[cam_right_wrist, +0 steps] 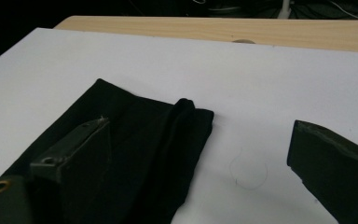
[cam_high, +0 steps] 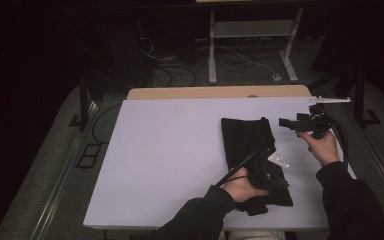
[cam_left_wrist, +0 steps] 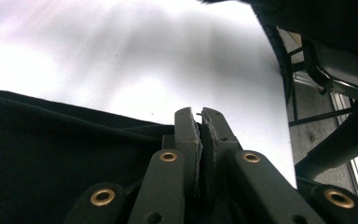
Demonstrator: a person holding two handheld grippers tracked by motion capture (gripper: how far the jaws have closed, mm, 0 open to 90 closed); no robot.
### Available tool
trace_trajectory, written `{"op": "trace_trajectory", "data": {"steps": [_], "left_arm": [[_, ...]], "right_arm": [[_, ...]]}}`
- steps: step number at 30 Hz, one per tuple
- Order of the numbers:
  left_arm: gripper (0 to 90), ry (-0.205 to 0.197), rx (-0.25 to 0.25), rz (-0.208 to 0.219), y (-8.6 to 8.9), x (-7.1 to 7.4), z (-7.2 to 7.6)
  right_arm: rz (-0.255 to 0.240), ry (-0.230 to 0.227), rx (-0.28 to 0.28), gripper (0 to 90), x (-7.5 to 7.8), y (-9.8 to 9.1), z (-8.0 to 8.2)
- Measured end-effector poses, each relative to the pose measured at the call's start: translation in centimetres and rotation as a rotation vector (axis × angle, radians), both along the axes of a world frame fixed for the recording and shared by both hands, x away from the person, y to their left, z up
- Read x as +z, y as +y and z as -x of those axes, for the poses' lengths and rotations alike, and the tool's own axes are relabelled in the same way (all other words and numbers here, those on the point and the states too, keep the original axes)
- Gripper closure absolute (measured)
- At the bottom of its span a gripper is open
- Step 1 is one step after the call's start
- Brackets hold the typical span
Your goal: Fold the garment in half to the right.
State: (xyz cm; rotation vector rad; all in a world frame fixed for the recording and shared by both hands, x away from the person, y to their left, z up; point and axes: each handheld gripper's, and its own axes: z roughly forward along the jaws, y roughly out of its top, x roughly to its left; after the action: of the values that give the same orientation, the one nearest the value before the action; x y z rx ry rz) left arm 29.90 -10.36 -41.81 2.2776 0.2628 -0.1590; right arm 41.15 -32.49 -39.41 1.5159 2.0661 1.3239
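**Around the work surface**

A white board (cam_high: 170, 150) covers the table; a strip of bare wood tabletop (cam_high: 215, 92) shows along its 12 o'clock edge. Beyond, at 12 o'clock, a white metal stand (cam_high: 252, 30) rises above tangled floor cables (cam_high: 180, 70).

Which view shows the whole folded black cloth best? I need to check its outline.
The high view: the folded black cloth lies there full length on the white table. The right gripper view gives its far end; the left gripper view gives one edge beside the shut jaws.
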Motion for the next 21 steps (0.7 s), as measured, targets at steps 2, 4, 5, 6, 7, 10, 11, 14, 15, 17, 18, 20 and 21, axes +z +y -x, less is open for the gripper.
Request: {"op": "trace_trajectory", "data": {"steps": [2,4,5,6,7,10,11,14,15,17,18,20,21], "left_arm": [[84.4,-0.012,-0.01,-0.026,-0.2,-0.2,-0.1],[84.3,-0.011,-0.012,-0.043,-0.5,-0.3,-0.2],[84.3,-0.012,-0.013,-0.053,-0.7,-0.4,-0.2],[84.3,-0.013,-0.014,-0.06,-0.8,-0.4,-0.2],[84.2,-0.019,-0.022,-0.066,-0.9,-0.4,-0.2],[84.1,-0.018,-0.031,-0.081,-1.2,-0.6,-0.2],[84.1,-0.016,-0.037,-0.089,-1.2,-0.6,-0.3],[83.6,-0.011,-0.042,-0.093,-1.3,-0.8,-0.4],[82.8,-0.003,-0.043,-0.093,-1.3,-0.8,-0.4],[81.7,0.019,-0.057,-0.079,-1.3,-0.8,-0.5],[80.3,0.026,-0.048,-0.064,-1.3,-0.8,-0.4],[75.7,0.023,-0.063,-0.06,-1.2,-0.6,-0.3],[73.0,0.02,-0.07,-0.054,-1.1,-0.4,-0.3]], "right_arm": [[0.002,-0.002,0.007,4.6,0.1,-0.1,0.6],[0.012,-0.01,0.013,4.3,0.2,-0.2,1.3],[0.011,-0.012,0.014,4.3,0.2,-0.2,1.5],[0.008,-0.017,0.017,4.2,0.2,-0.2,1.9],[0.005,-0.02,0.022,4.2,0.1,-0.2,2.2],[0.007,-0.023,0.031,3.9,0.1,-0.2,2.8],[0.006,-0.021,0.034,3.4,0.1,-0.1,2.9],[0.009,-0.026,0.043,2.7,0.1,-0.1,3.3],[0.008,-0.03,0.043,2.6,0.1,-0.1,3.4],[0.002,-0.032,0.044,2.1,0.1,-0.2,3.5],[0.001,-0.031,0.043,2.0,0.1,-0.2,3.6],[-0.002,-0.034,0.041,1.7,0.1,-0.3,3.7],[-0.002,-0.033,0.04,1.6,0.1,-0.4,3.8]]}}
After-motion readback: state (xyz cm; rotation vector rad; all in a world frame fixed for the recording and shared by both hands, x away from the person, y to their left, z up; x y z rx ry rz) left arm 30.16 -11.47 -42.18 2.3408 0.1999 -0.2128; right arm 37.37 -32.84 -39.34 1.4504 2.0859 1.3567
